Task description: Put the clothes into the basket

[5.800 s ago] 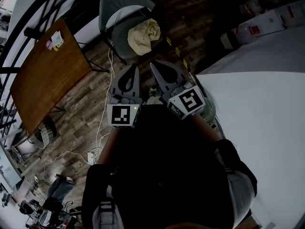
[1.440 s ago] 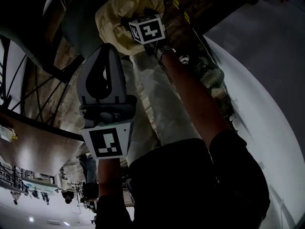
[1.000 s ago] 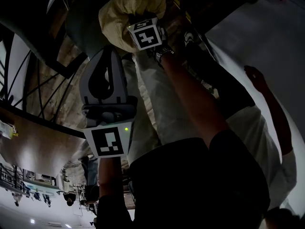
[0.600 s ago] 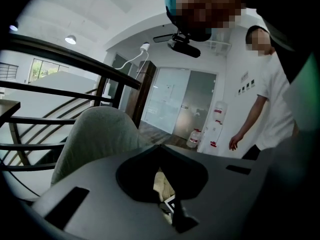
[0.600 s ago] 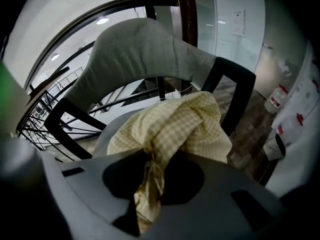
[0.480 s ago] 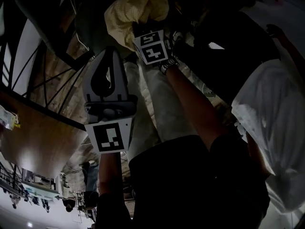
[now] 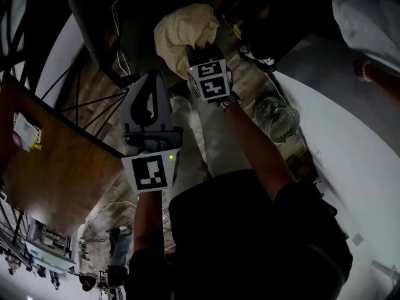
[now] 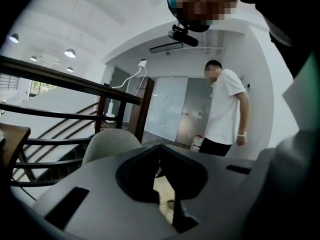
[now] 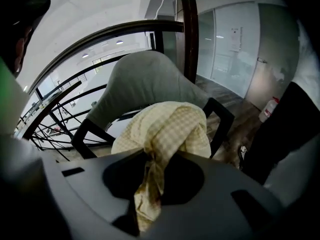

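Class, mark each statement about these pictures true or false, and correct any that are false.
1. The right gripper is clamped on a yellow checked cloth. True.
2. The left gripper grips a fold of the same cloth. False: its jaws are together with nothing between them.
3. In the right gripper view, a grey chair shows behind the cloth. True.
4. The bystander in the left gripper view wears a black shirt. False: the shirt is white.
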